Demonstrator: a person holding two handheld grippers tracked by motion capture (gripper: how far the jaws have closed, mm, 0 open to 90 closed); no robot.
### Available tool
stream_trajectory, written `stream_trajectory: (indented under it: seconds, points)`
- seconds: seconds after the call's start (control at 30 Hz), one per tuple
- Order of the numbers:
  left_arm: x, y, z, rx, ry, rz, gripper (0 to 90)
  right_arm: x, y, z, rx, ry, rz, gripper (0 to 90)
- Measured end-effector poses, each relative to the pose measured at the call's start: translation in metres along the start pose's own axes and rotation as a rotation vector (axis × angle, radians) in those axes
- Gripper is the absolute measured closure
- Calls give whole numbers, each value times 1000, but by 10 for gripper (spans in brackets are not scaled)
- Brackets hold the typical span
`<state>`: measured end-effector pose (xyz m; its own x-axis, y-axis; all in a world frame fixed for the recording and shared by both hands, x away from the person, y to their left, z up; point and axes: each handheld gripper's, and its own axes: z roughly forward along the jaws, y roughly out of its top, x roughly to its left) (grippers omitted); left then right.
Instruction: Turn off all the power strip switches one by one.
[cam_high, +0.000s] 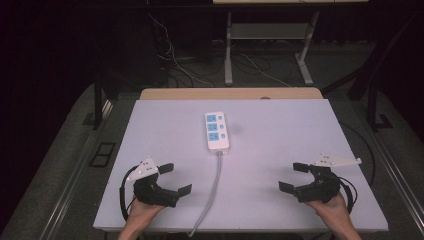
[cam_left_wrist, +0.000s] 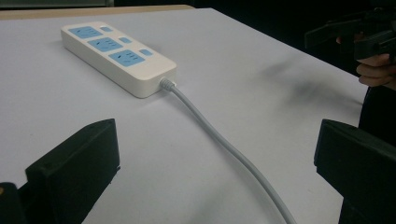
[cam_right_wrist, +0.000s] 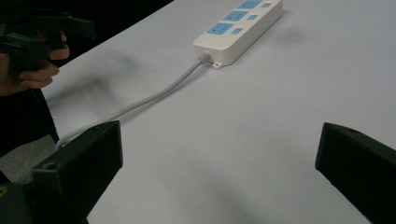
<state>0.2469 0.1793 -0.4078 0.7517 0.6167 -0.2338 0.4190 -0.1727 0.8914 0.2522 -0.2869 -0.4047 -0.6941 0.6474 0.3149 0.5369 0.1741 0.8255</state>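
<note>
The left gripper (cam_high: 178, 179) rests with its jaws spread wide and nothing between them; the right gripper (cam_high: 295, 177) stands the same, wide apart and empty. The strip (cam_high: 217, 131) lies flat on the table (cam_high: 280, 125), ahead of both grippers and between them, well apart from each. Its cord (cam_high: 214, 187) runs back from the strip toward the near edge, passing just right of the left gripper and nearer to it than to the right one.

Place: a lab-like recording room.
Signs: black curtains around; loose cables (cam_high: 175, 65) on grey carpet at 12 o'clock; white-topped table (cam_high: 280, 125).
</note>
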Motion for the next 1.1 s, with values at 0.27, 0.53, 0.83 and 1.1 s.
stream_trajectory:
  seconds: [0.27,0.53,0.83,1.1]
  points:
    - [-1,0,1,12,-5,4,0,-2,-1,0,-2,-2,9,6]
    - [-3,0,4,34,-7,8,0,-4,-2,-2,-5,-8,13,6]
    - [-4,2,6,81,-6,25,0,-5,-3,-1,18,-25,-5,6]
    - [-7,8,12,148,-12,50,0,-6,-3,-4,12,-24,5,6]
